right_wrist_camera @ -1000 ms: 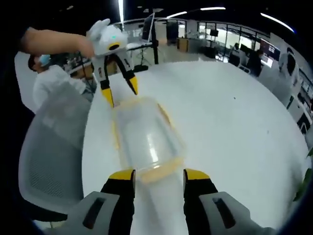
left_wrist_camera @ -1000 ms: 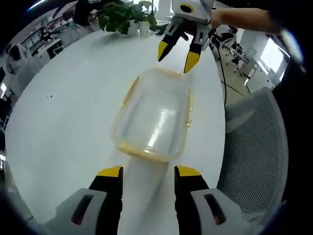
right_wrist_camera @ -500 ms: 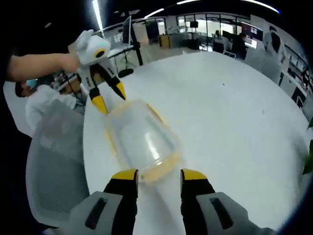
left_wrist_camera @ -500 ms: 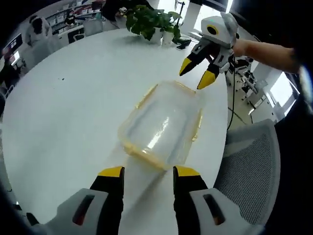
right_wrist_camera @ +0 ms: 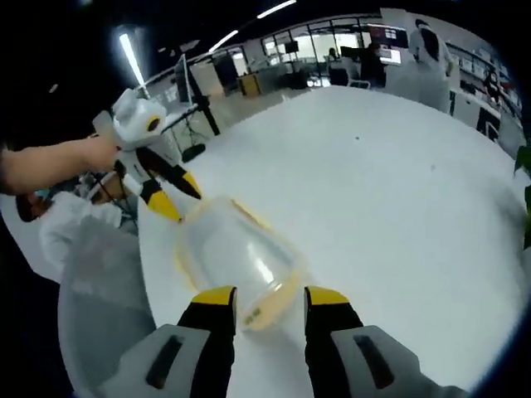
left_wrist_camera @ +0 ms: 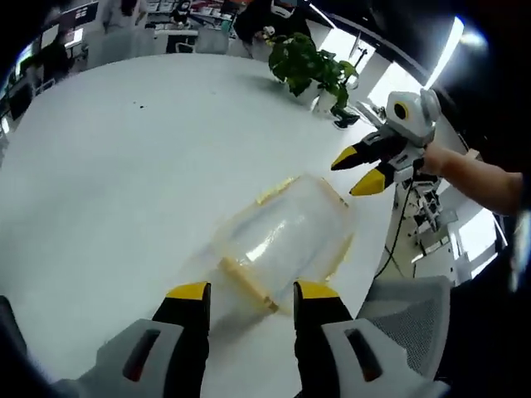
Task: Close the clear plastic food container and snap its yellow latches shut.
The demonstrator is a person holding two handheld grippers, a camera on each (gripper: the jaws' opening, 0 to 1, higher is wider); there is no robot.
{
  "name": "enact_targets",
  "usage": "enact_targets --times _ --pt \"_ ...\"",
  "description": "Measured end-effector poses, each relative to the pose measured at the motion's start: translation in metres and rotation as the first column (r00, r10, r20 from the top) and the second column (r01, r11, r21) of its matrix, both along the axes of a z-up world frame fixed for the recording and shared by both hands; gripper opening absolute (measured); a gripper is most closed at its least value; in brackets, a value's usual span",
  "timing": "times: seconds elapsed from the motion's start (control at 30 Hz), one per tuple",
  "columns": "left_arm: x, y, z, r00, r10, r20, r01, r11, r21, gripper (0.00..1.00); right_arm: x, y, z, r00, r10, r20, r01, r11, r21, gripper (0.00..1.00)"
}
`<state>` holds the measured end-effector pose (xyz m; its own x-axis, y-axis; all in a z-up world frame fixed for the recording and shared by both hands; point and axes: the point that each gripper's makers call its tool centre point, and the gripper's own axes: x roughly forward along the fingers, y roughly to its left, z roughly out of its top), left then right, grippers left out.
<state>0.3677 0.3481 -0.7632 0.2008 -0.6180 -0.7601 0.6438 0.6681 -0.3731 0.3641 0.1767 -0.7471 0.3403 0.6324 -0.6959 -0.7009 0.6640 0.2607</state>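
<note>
White round counter carries the clear plastic food container, lid on, sitting near the counter edge. Yellow latches run along its rim; can't tell whether they are snapped down. A potted plant stands at the far side of the counter, well apart from the container. A grey mesh office chair sits just beyond the counter edge next to the container; in the right gripper view it is at lower left. Office desks and people in the background, nothing between the grippers and the container.

Left hand-held gripper: jaws apart, holding nothing, tips low at the container's near short end. In the right gripper view it angles down at the container's far end, a bare forearm behind it.

Right hand-held gripper: jaws apart, holding nothing, tips at the opposite short end. In the left gripper view it hovers just beside the far corner, jaws spread.
</note>
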Motion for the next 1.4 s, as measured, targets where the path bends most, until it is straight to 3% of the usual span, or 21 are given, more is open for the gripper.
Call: enact_targets --times 0.1,0.23,0.47,0.6,0.7,0.97,1.07,1.3,1.4 --pt "0.002 0.000 0.000 1.000 0.020 -0.005 -0.021 1.000 -0.013 0.37 0.000 -0.001 -0.004 1.000 -0.009 -0.017 0.009 1.000 -0.006 0.28" --pt "0.001 -0.001 -0.001 0.998 0.061 -0.023 -0.061 0.998 -0.008 0.35 -0.001 0.005 0.000 0.998 -0.036 -0.045 0.039 0.998 0.053 0.28" --pt "-0.002 0.000 -0.009 0.989 0.124 -0.075 -0.125 0.992 -0.009 0.35 -0.002 0.004 -0.007 0.998 -0.039 -0.055 0.041 0.998 0.042 0.28" --pt "0.001 -0.001 -0.009 0.986 0.156 -0.057 -0.157 0.988 -0.015 0.32 -0.005 0.003 -0.012 0.996 -0.049 -0.074 0.053 0.998 0.046 0.28" --pt "0.000 -0.004 -0.009 0.978 0.193 -0.078 -0.196 0.980 -0.038 0.32 -0.007 0.004 -0.013 0.995 -0.050 -0.086 0.055 0.997 0.056 0.28" --pt "-0.001 -0.006 -0.013 0.975 0.203 -0.094 -0.207 0.978 -0.035 0.32 -0.009 0.007 -0.019 0.993 -0.052 -0.107 0.058 0.997 0.053 0.26" --pt "-0.003 -0.010 -0.013 0.969 0.216 -0.124 -0.224 0.973 -0.058 0.27 -0.015 0.007 -0.025 0.991 -0.054 -0.125 0.060 0.997 0.040 0.24" --pt "-0.006 -0.013 -0.019 0.952 0.246 -0.184 -0.265 0.960 -0.086 0.31 -0.015 0.006 -0.027 0.986 -0.076 -0.150 0.087 0.994 0.063 0.25" --pt "-0.007 -0.014 -0.019 0.951 0.251 -0.181 -0.268 0.960 -0.081 0.32 -0.015 0.007 -0.027 0.983 -0.078 -0.165 0.088 0.994 0.058 0.25"
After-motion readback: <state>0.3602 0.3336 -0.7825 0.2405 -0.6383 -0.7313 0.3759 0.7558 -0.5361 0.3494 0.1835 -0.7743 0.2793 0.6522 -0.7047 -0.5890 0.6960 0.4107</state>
